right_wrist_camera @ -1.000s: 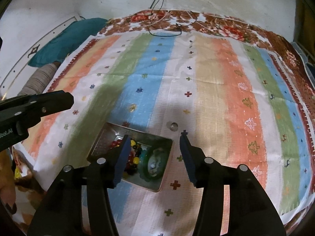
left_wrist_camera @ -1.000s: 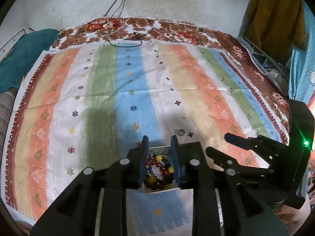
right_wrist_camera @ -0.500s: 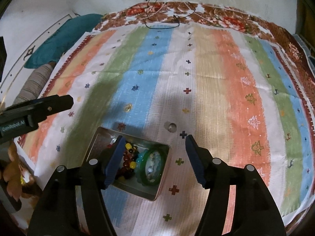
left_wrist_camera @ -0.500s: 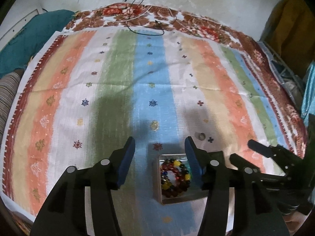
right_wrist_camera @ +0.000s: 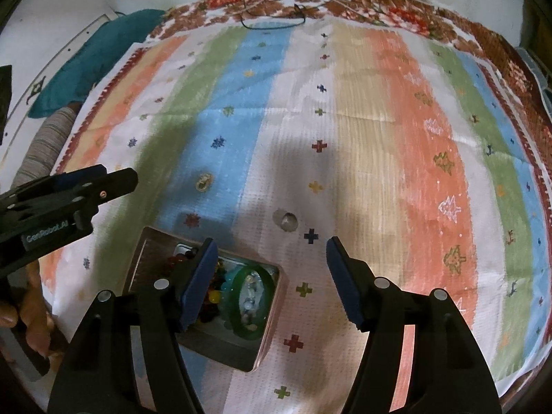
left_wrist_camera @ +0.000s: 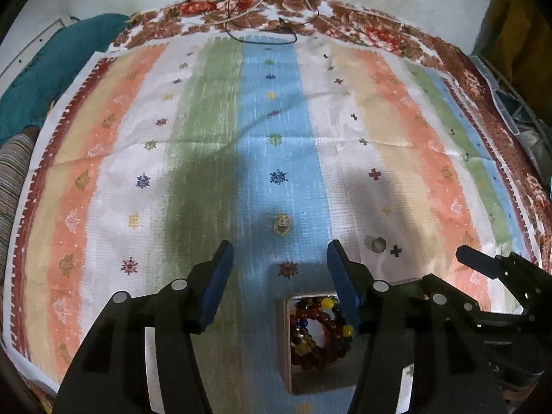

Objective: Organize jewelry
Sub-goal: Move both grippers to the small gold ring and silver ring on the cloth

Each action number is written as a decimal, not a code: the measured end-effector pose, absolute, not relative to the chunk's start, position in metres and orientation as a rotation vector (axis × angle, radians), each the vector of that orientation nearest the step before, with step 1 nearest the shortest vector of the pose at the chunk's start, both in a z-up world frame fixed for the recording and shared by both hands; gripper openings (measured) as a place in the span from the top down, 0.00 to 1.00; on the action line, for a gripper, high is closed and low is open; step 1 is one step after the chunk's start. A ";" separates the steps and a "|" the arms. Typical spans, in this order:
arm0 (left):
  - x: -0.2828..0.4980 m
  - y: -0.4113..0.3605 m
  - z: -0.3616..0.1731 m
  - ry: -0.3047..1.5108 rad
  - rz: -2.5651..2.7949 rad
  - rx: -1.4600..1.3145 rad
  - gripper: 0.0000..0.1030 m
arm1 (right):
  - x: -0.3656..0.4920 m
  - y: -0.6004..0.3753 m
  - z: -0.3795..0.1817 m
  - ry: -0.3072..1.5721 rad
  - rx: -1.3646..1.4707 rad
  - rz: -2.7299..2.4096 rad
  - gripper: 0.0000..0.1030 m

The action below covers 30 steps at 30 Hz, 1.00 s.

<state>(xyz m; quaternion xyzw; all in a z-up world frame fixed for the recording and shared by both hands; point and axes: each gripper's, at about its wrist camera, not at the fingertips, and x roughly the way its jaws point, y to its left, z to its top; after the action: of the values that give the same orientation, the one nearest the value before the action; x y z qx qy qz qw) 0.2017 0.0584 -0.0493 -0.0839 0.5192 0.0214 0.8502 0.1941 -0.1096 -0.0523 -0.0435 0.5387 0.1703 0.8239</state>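
Beaded bracelet (left_wrist_camera: 319, 333) released into tin (left_wrist_camera: 287, 338); left gripper (left_wrist_camera: 277, 283) opened, lifted clear, empty. Right gripper (right_wrist_camera: 269, 272) open, empty. Gold ring (left_wrist_camera: 282, 226), clear ring (right_wrist_camera: 287, 220) left on cloth (left_wrist_camera: 396, 138).

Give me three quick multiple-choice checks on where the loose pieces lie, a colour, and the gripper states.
1. Where does the gold pendant lie?
A. on the blue stripe
B. in the tin
C. on the orange stripe

2. What colour is the bangle in the tin?
A. red
B. green
C. white

3. How does the left hand-held gripper stand?
A. shut on the ring
B. shut, empty
C. open, empty

Answers: 1 A, it rests on blue cloth beyond the tin. 2 B, a green hoop beside the beads. 3 C, its fingers stand apart with only cloth between.
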 end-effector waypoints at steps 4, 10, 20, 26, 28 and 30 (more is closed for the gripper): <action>0.208 0.060 -0.055 1.106 0.048 -0.183 0.45 | 0.200 -0.113 -0.057 1.176 -0.045 0.375 0.37; 0.215 0.057 -0.061 1.120 0.043 -0.172 0.45 | 0.206 -0.109 -0.060 1.174 -0.082 0.363 0.37; 0.226 0.052 -0.071 1.143 0.036 -0.146 0.43 | 0.217 -0.103 -0.071 1.196 -0.129 0.356 0.37; 0.234 0.055 -0.079 1.162 0.044 -0.150 0.43 | 0.222 -0.099 -0.078 1.217 -0.139 0.352 0.37; 0.237 0.056 -0.082 1.170 0.045 -0.150 0.43 | 0.224 -0.097 -0.081 1.226 -0.149 0.353 0.37; 0.240 0.055 -0.086 1.180 0.044 -0.146 0.43 | 0.227 -0.095 -0.084 1.233 -0.159 0.348 0.37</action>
<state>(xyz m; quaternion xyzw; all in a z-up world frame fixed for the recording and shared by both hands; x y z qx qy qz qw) 0.2403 0.0555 -0.0861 -0.0689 0.5559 0.0205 0.8281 0.2266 -0.0948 -0.0842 -0.0741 0.5747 0.1624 0.7986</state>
